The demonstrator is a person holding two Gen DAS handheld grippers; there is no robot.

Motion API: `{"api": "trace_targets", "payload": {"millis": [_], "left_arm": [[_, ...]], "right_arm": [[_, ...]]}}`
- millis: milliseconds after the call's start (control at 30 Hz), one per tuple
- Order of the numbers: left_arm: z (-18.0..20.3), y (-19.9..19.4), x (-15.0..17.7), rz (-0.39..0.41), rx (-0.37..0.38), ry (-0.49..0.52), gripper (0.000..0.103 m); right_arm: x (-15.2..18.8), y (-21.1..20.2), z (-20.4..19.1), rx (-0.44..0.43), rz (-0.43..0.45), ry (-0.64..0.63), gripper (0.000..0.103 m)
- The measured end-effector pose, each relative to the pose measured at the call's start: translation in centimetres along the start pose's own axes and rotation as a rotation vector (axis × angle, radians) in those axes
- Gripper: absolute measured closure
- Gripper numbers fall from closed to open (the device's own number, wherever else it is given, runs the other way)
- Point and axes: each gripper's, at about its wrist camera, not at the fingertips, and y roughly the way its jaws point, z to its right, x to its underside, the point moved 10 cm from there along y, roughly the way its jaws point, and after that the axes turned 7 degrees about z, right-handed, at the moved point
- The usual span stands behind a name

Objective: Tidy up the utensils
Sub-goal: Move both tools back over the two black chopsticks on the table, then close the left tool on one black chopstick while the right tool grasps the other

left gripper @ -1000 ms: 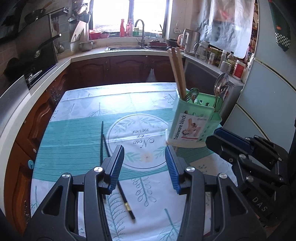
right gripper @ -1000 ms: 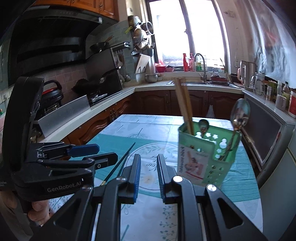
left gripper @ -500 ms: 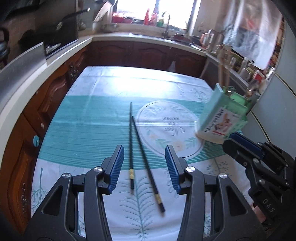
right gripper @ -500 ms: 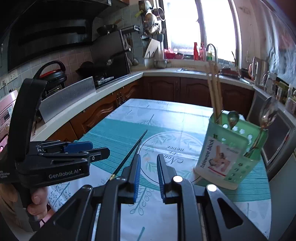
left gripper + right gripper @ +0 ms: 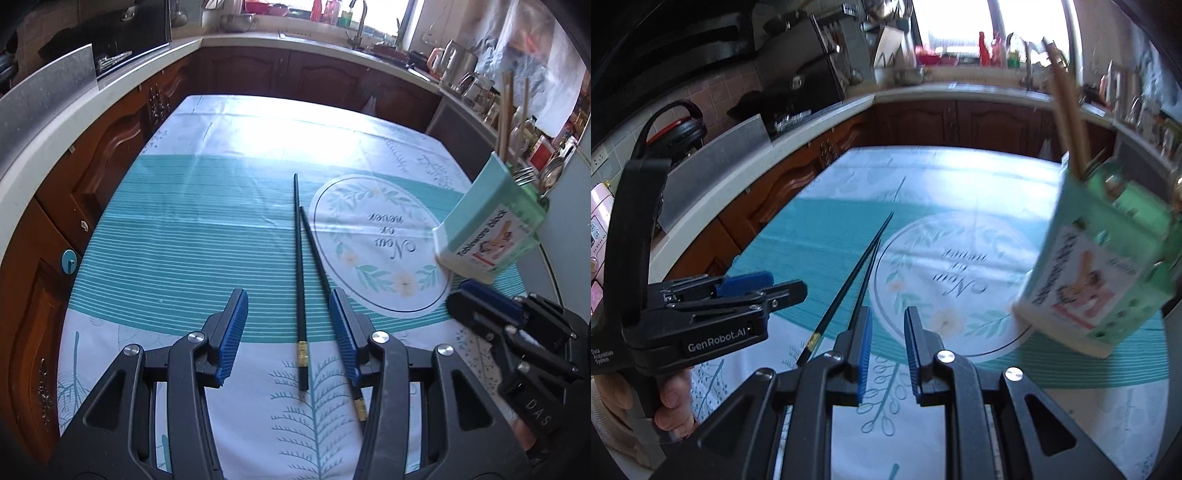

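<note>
While two black chopsticks lie on the tablecloth, left gripper is spread wide above their handle ends, empty; right gripper, narrowly parted, holds nothing near the green utensil holder.

Right wrist view: utensil holder motion-blurred, label unreadable; its right side cut by the lens rim. Wooden chopsticks in it smeared. Left wrist view: right black chopstick partly hidden behind the left gripper finger. Metal utensils in holder too small to identify; counter items likewise
</note>
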Motion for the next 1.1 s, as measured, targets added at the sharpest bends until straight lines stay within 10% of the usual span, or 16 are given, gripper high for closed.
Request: {"api": "trace_targets", "payload": {"millis": [467, 900, 1100], "left_arm": [[-2.9, 3.4, 1.9, -0.088, -0.073, -0.005, 0.060], [-3.4, 3.9, 1.6, -0.144, -0.096, 0.015, 0.060], [-1.4, 5.1, 1.5, -0.230, -0.044, 0.076, 0.060]], "right_arm": [[2.2, 9.0, -2.7, -0.055, -0.264, 0.036, 0.085], [2.4, 10.5, -2.9, 0.067, -0.365, -0.155, 0.095], [2.7, 8.9, 0.7, 0.055, -0.394, 0.003, 0.098]]}}
